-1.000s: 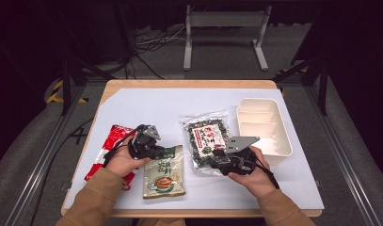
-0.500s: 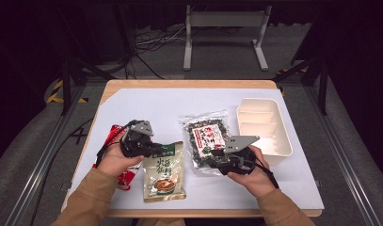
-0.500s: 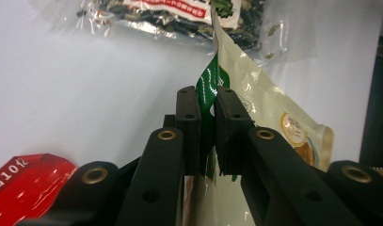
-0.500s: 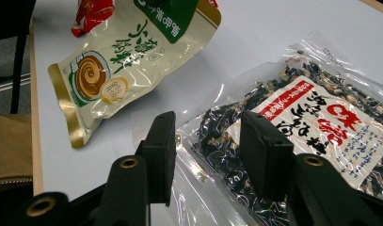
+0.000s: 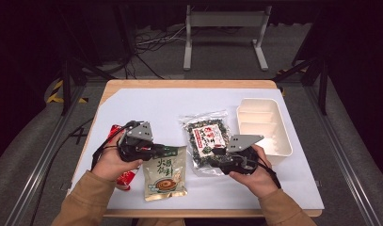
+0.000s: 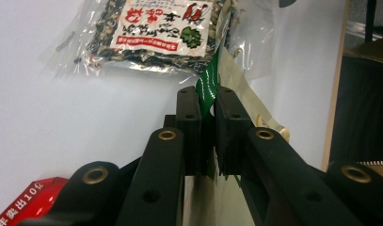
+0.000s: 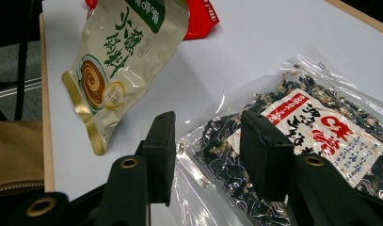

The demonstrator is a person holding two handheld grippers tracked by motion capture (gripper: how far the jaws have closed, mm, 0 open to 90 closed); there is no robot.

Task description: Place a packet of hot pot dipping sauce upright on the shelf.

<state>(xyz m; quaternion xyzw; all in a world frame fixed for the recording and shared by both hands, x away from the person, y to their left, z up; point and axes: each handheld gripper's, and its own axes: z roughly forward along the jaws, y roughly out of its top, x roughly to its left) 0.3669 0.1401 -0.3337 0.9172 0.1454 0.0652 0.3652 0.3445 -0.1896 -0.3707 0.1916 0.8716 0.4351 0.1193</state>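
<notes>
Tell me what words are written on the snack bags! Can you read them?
Red packet: "10亿" ends its white line; the characters before it are blurred.
Cream pouch: big green Chinese characters run down its front; I cannot read them surely.
Clear seaweed bag: red and black Chinese characters on its white label, too blurred to read.
White tray: no writing seen.

The tabletop [image 5: 147, 101] is white with a light wood edge. The cream pouch [image 5: 164, 172] has a green top band, dark green lettering and a brown swirl. The clear bag [image 5: 206, 136] holds dark flakes under a red-and-white label. The packet [image 5: 123, 177] is red. The tray [image 5: 265, 126] is cream. Both tongs [image 6: 207, 117] [image 7: 208, 150] are black.
</notes>
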